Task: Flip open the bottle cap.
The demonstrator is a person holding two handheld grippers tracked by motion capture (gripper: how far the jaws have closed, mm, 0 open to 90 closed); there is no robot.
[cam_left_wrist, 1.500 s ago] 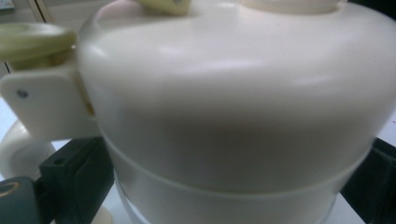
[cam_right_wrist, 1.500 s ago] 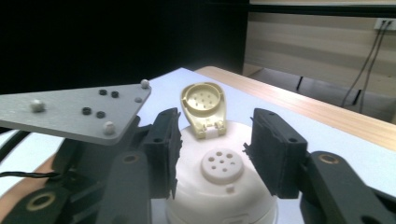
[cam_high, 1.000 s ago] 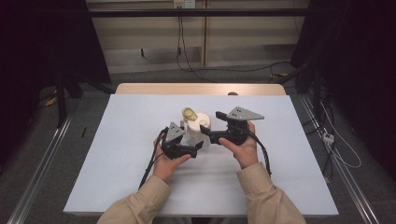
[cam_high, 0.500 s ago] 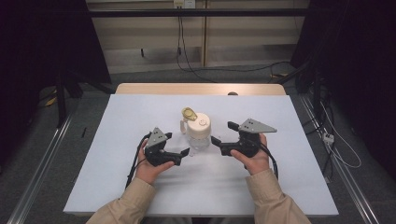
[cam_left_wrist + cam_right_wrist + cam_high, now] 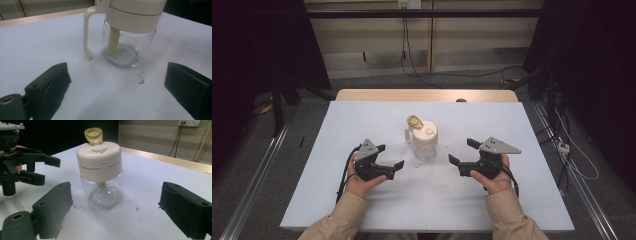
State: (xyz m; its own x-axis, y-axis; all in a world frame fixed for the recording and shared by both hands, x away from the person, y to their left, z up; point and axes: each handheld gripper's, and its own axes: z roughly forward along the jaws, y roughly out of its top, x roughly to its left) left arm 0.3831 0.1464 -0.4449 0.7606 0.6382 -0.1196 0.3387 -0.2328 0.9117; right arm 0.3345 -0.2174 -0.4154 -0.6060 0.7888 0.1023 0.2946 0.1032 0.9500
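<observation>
Now both tools (image 5: 391, 156) (image 5: 458, 151) agape, flanking the upright glass jar (image 5: 424, 141).

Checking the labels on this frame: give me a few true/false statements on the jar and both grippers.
1. The jar stands upright on the table. True.
2. The left gripper is shut on the jar's handle. False: its jaws are open and apart from the jar.
3. The yellow flip cap on the lid is open. True.
4. The right gripper holds the jar by its glass body. False: its jaws are open, with the jar standing free ahead of them.
5. The jar is full of liquid. False: the glass looks empty apart from a cream stem inside.
</observation>
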